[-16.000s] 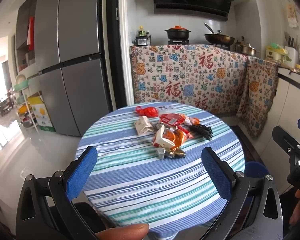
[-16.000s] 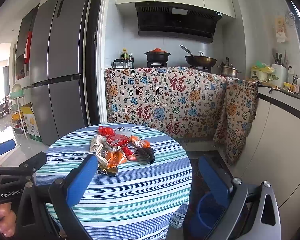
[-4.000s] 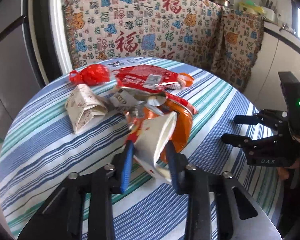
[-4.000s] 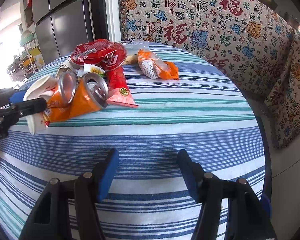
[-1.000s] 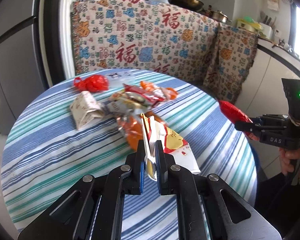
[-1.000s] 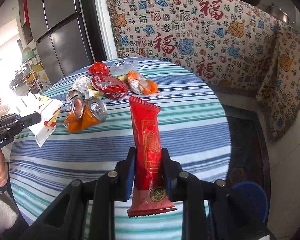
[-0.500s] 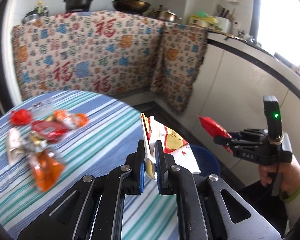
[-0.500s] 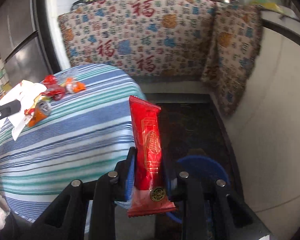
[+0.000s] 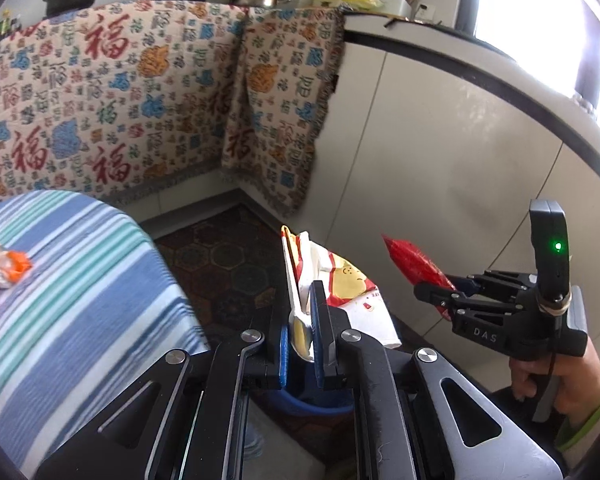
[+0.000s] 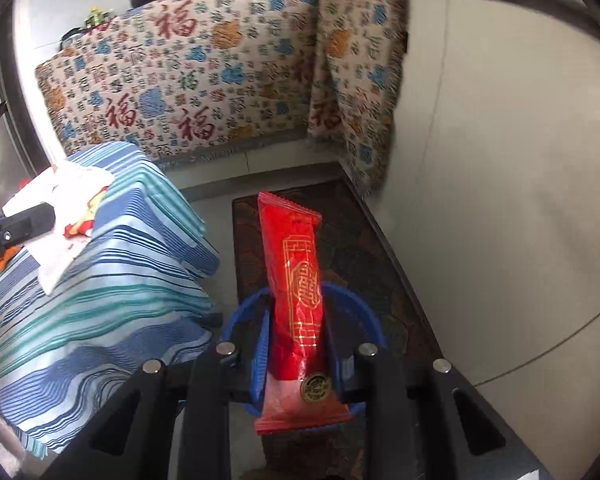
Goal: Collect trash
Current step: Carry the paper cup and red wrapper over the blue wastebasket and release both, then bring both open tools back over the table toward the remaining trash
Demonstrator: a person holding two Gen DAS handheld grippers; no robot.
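Both loads are now swinging off the table and toward the floor bin, where a second ago we were carrying them above the striped cloth. We are holding a red wrapper (image 10: 296, 292) in the right gripper (image 10: 296, 344), its fingers (image 10: 261, 344) clamped on the lower half, and the wrapper is hanging right over the blue bin (image 10: 360, 312), whose rim is showing on either side of it. In the left gripper (image 9: 300, 344) we are pinching a flattened white paper cup (image 9: 340, 288), the fingers (image 9: 318, 340) pressed together on its edge; the bin (image 9: 312, 404) is peeking out just below them, at six o'clock in that view.

To drop well, we are judging that the right gripper should release first, since it is already centred over the opening, then move aside toward three o'clock so the left gripper can come over the rim. The cup is wide and light, so we should be lowering it close to the opening before parting the fingers.

More trash is waiting on the table (image 9: 80, 280) at nine o'clock, including an orange packet (image 9: 4, 264).
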